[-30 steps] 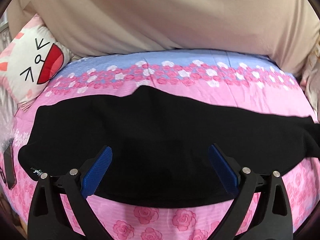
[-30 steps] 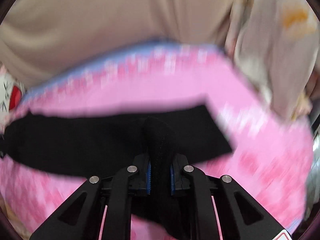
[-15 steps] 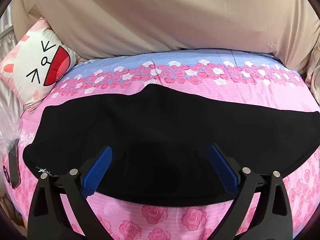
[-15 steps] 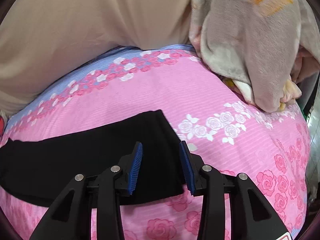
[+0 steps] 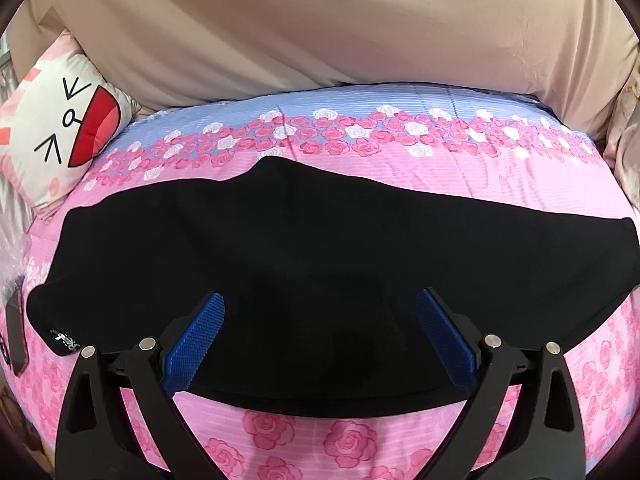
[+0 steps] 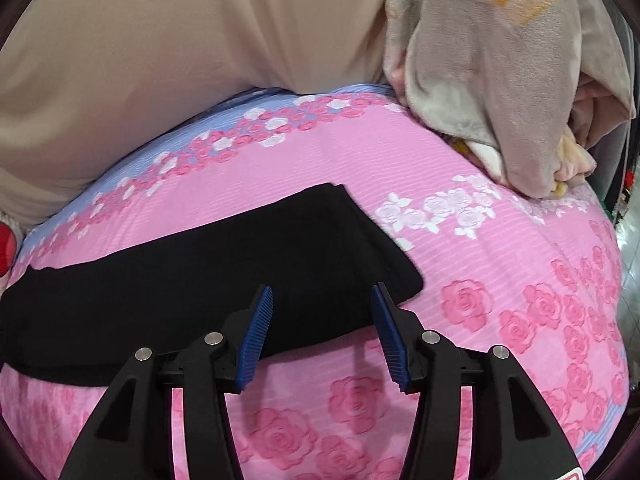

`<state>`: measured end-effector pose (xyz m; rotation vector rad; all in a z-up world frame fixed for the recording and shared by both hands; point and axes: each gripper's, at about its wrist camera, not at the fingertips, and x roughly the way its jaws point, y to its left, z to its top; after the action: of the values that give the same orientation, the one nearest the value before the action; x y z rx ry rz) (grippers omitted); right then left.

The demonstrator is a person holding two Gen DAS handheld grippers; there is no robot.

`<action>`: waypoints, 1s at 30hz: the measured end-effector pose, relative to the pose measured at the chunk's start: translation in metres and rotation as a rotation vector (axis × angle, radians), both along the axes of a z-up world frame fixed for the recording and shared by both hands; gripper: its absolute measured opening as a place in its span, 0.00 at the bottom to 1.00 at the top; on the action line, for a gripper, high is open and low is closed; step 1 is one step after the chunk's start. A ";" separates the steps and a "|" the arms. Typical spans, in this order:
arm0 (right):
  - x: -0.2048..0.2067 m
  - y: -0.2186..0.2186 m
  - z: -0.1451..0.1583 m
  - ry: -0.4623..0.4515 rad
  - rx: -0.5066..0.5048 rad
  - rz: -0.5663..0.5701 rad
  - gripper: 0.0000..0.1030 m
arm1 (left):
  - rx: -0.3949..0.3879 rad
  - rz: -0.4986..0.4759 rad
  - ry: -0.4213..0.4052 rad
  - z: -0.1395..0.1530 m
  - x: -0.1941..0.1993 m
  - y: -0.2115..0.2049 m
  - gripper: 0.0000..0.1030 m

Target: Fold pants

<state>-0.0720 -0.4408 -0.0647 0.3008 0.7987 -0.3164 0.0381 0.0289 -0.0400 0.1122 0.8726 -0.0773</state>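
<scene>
Black pants (image 5: 320, 264) lie flat across a pink rose-print bed (image 5: 344, 444), folded lengthwise, waist end with a small label at the left. My left gripper (image 5: 320, 304) is wide open and empty above the pants' near edge. In the right wrist view the leg end of the pants (image 6: 248, 272) lies flat, its cuff towards the right. My right gripper (image 6: 322, 300) is open and empty just above the near edge by the cuff.
A cat-face cushion (image 5: 60, 132) sits at the back left. A beige sheet (image 5: 320, 28) rises behind the bed. A bundled grey blanket (image 6: 500, 72) lies at the back right. A dark phone (image 5: 16, 328) lies at the left edge.
My right gripper let go of the pants' leg end, opened wider and drew back. The cloth now lies flat. The left gripper stayed open and shifted slightly.
</scene>
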 end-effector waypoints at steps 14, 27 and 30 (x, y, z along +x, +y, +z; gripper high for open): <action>-0.007 0.055 0.029 -0.041 -0.104 -0.017 0.48 | -0.071 0.204 0.006 0.008 -0.019 0.097 0.92; 0.031 0.356 0.007 0.000 -0.263 0.771 0.48 | -0.463 0.346 0.175 -0.041 -0.020 0.222 0.92; 0.044 0.409 0.002 0.000 -0.314 0.880 0.48 | -0.530 0.340 0.170 -0.044 -0.006 0.229 0.69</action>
<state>-0.0283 -0.0319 -0.0622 -0.3527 0.7953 0.3871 0.0325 0.2582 -0.0845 -0.5445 1.0036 0.0017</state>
